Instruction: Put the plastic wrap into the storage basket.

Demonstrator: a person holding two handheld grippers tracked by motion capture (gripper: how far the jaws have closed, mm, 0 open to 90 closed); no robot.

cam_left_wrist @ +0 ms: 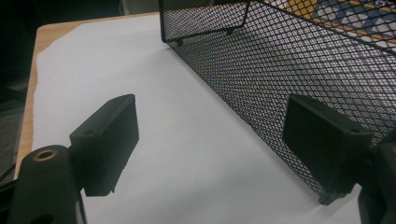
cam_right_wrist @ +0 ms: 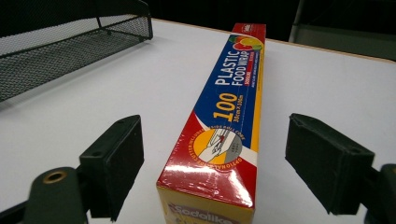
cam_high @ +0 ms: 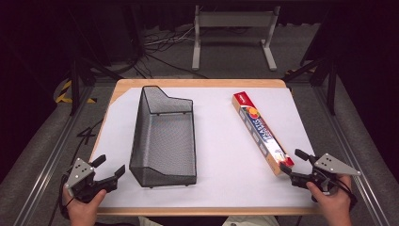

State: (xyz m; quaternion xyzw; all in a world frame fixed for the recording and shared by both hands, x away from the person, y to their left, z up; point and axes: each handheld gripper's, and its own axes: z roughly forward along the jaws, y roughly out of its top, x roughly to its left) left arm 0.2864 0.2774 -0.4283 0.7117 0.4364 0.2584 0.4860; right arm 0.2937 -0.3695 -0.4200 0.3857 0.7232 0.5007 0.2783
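Down at the near edge, the right gripper (cam_high: 292,165) has its jaws spread either side of the near end of the plastic food wrap box (cam_high: 261,131), pads clear of the cardboard, so this looks like the approach just before a grasp. Over on the other side the left gripper (cam_high: 112,165) waits with jaws wide apart and nothing between them, just beside the near corner of the black mesh basket (cam_high: 164,136). Next, I'd say, the right jaws must close squarely on the box, which lies flat on the white table sheet (cam_high: 216,141), running away towards the far edge, well apart from the basket.
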